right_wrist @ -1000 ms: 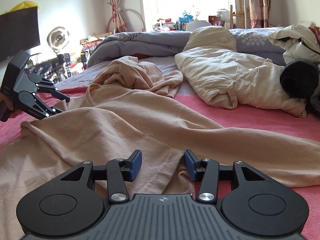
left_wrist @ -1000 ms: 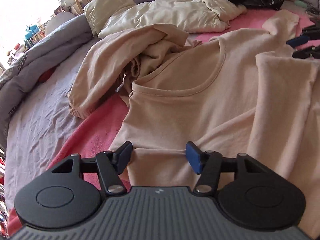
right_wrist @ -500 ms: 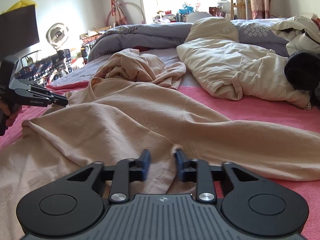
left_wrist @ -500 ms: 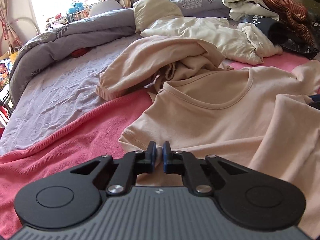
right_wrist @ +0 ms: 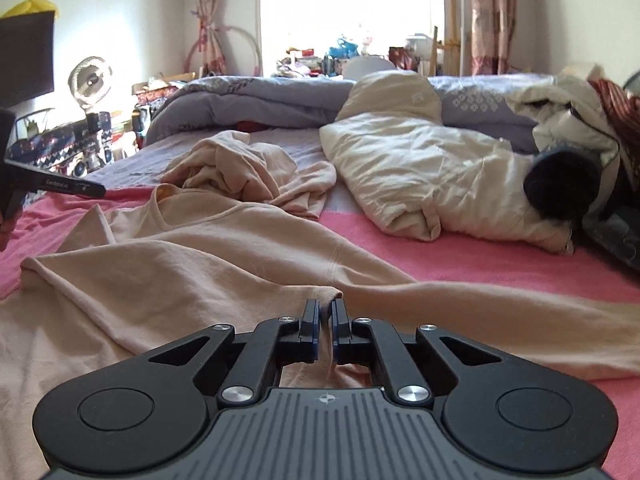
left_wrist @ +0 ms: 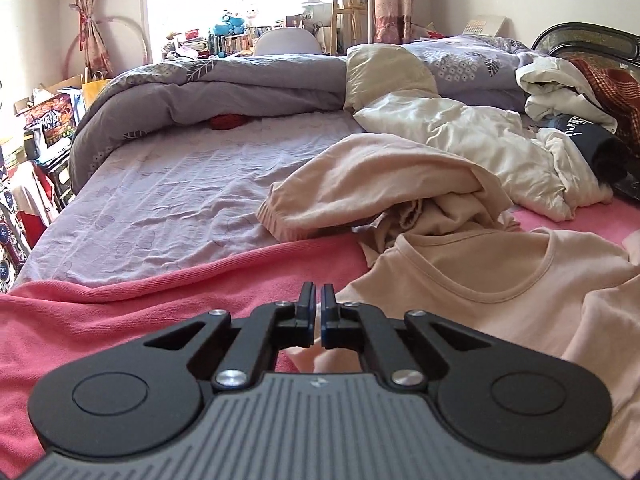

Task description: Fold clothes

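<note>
Left gripper (left_wrist: 316, 310): jaws clenched on edge of peach shirt (left_wrist: 500, 304), cloth pinched between them, near left side of pink blanket (left_wrist: 120, 320). Purple sheet (left_wrist: 172, 208) beyond blanket, grey duvet (left_wrist: 208, 92) at far edge of bed. Peach shirt spread flat on blanket, collar toward far side; second peach garment (left_wrist: 380, 184) crumpled just behind collar. Right gripper (right_wrist: 325, 320): jaws closing, fold of shirt between them, pads pressing it. Cream jacket (right_wrist: 432, 176) at right, near far right corner of bed.
</note>
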Demonstrator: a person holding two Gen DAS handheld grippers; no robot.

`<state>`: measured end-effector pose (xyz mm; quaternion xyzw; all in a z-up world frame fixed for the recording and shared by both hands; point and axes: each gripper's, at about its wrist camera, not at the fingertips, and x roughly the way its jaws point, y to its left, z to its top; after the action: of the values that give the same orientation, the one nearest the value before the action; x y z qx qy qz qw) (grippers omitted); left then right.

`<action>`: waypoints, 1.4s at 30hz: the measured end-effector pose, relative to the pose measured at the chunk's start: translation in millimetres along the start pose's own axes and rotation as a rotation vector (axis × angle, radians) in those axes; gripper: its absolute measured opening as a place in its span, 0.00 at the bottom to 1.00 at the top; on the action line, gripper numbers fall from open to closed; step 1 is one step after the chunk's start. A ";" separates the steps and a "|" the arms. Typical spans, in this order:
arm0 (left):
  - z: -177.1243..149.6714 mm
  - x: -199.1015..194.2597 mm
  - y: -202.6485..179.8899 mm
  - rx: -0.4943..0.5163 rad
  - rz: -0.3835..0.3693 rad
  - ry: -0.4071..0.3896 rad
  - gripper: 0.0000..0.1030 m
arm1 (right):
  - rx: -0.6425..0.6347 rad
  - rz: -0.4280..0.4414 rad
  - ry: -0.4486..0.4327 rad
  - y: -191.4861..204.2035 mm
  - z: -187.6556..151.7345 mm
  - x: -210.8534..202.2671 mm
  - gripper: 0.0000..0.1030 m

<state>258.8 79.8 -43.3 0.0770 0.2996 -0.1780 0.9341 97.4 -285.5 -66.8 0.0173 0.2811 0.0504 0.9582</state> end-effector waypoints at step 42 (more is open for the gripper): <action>-8.7 -5.5 24.1 -0.273 0.006 -0.145 0.00 | 0.034 -0.135 -0.187 5.5 18.9 -8.7 0.06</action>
<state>259.2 105.9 -46.2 -0.0631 0.2527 -0.1381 0.9556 99.9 -281.1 -45.8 0.0193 0.1918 -0.0208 0.9810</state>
